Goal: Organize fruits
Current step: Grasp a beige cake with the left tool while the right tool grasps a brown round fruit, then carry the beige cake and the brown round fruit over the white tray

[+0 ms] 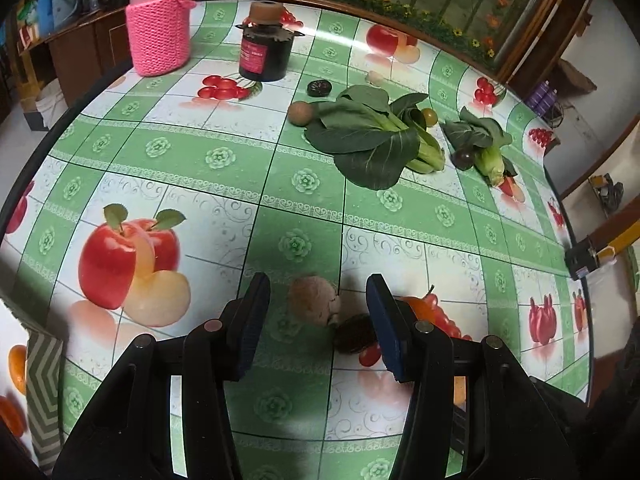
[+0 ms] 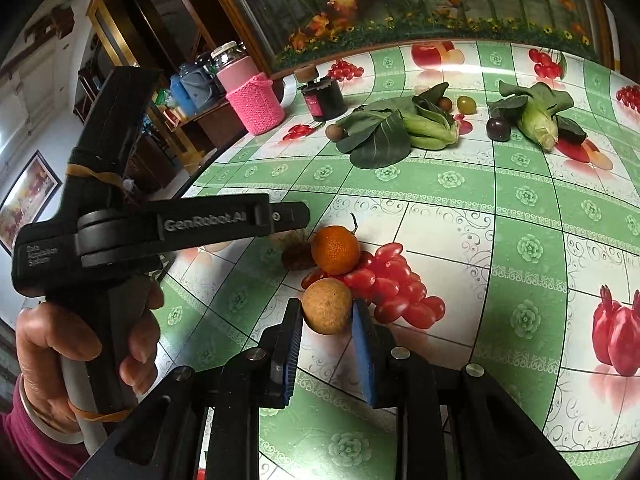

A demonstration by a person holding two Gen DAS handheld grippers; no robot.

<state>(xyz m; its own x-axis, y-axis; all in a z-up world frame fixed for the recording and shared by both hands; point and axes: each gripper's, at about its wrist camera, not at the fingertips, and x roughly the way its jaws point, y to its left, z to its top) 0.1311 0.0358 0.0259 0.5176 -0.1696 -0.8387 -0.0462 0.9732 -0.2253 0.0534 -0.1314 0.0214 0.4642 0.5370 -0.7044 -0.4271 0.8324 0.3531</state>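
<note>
My right gripper point(image 2: 326, 310) is shut on a tan round fruit point(image 2: 327, 306) just above the tablecloth, next to an orange mandarin point(image 2: 335, 249) and a dark wrinkled fruit point(image 2: 297, 258). My left gripper point(image 1: 318, 286) is open over a pale brown fruit point(image 1: 314, 300) and the dark wrinkled fruit point(image 1: 354, 334); the mandarin point(image 1: 420, 306) peeks out behind its right finger. It also shows from the side in the right wrist view point(image 2: 292, 216). Further back lie a brown fruit point(image 1: 301, 113), a dark fruit point(image 1: 319, 88), a green-yellow fruit point(image 1: 430, 116) and a dark plum point(image 1: 464, 158).
Two bok choy heads point(image 1: 380, 136) point(image 1: 486, 148) lie among the far fruits. A dark jar point(image 1: 266, 50) and a pink knit-covered container point(image 1: 160, 28) stand at the back left. The round table's edge point(image 1: 40, 148) curves close on the left.
</note>
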